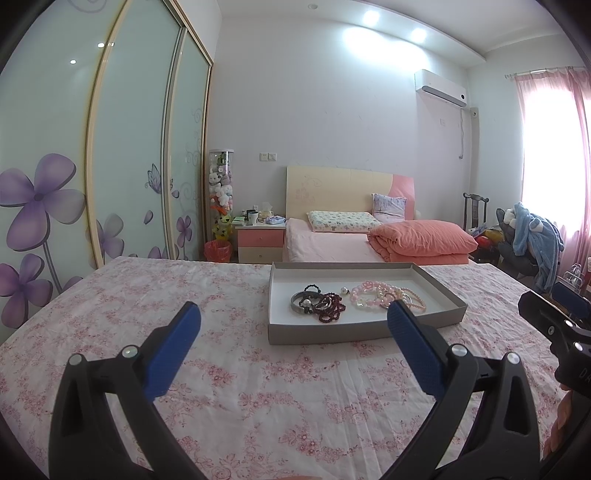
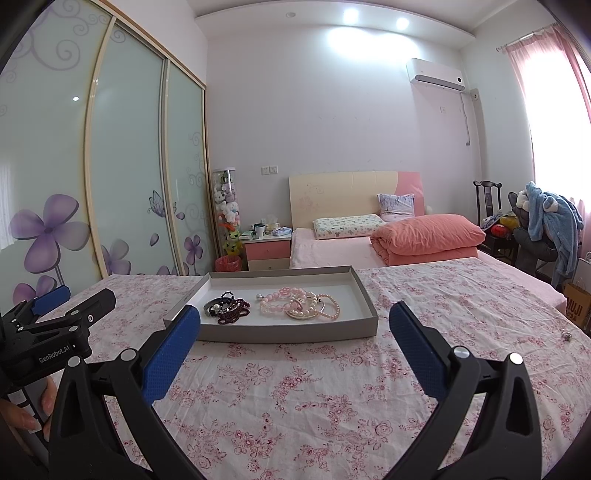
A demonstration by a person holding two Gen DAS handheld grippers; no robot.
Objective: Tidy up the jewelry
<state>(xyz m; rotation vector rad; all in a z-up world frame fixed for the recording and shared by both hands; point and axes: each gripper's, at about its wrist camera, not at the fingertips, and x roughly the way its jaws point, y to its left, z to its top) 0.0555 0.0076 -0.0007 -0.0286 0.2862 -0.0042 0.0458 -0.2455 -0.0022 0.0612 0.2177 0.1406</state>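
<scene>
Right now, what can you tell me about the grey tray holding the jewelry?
The grey tray is a shallow rectangular box lid, seemingly cardboard, grey outside and white inside, with low upright walls. It lies flat and open on the pink floral cloth, ahead of both open claws, neither touching it. Inside lie dark bracelets toward its left and pink and pearl bead bracelets toward its right.

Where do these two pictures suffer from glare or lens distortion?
Left wrist view: the window is blown out white and the wardrobe doors bow. Right wrist view: the window glares too, the ceiling lights bloom, and the tray stays sharp.
</scene>
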